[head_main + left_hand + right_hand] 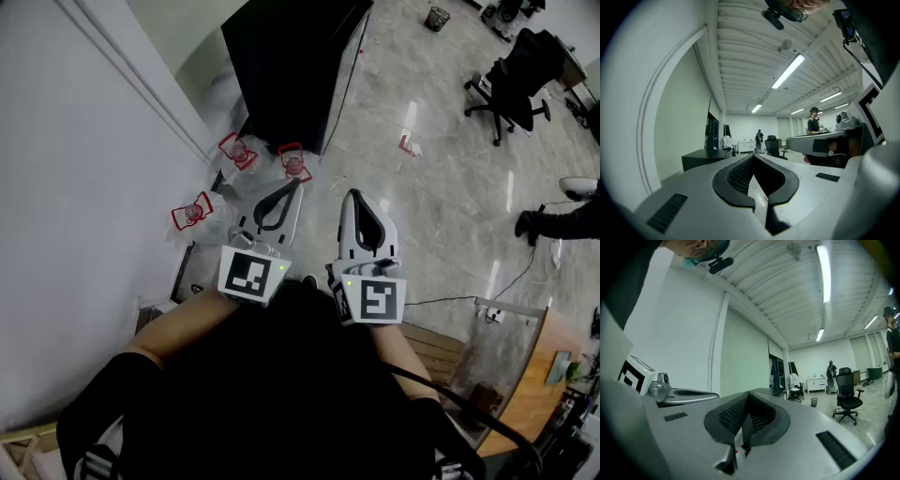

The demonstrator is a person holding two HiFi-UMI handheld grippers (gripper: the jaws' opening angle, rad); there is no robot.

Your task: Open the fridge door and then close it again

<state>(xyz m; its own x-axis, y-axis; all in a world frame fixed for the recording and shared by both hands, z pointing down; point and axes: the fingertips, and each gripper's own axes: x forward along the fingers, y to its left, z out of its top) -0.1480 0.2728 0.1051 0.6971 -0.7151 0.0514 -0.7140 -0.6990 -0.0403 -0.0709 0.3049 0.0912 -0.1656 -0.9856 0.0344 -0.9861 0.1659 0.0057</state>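
Fridge (291, 66), by my reading the black cabinet, stands well ahead of both tongs beside the wall. No view shows which face is its door, or a handle. Left tongs (292, 189) and right tongs (356, 199) are each closed tip to tip with nothing between them, side by side close to the person's body.

The risk from here lies underfoot: 3 red-framed clear things (238, 150) sit on the floor between the tongs and the cabinet, so a careless step forward could kick them. The tongs would also have to part before taking a handle, or they would only knock the door.

Only the head view shows those floor things. The left gripper view shows the cabinet from the side, ahead and left of its tongs, with people far beyond. The right gripper view adds an office chair (847, 401) ahead and right of its tongs.
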